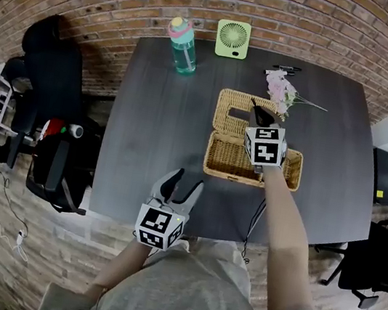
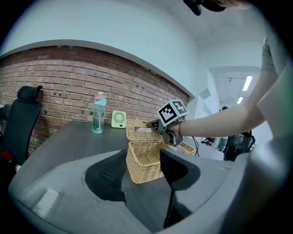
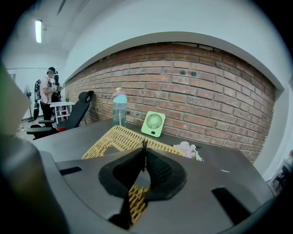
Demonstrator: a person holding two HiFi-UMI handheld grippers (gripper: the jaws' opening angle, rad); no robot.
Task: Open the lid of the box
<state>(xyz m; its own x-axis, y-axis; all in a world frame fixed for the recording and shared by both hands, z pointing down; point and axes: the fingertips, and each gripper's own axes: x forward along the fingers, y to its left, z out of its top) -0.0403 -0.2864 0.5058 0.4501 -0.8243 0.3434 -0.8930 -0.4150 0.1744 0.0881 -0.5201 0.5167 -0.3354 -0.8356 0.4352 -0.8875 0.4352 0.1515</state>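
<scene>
Wicker box, rectangular and tan [image 1: 216, 163]: sits on the right half of the dark grey tabletop [image 1: 152, 143], well apart from the near edge.
Appearance: a tight basket weave in pale straw colour with upright walls. The inside is open to view from above, and nothing can be made out in it.
Flat wicker lid [image 1: 235, 106]: raised along the box's far side and leaning back towards the brick wall. The left gripper view shows it standing nearly upright above the box [image 2: 144, 160].
Right gripper [image 1: 255, 108]: clenched on the lid's free edge, with weave showing between its almost closed jaws [image 3: 144, 155].
Left gripper [image 1: 188, 180]: released, jaws apart and on nothing. It hangs over the near tabletop edge, well apart from the box.
Progress: judged mostly done, as the lid is off the rim and the box is open.
Remaining: probably to settle the lid back and let go.
</scene>
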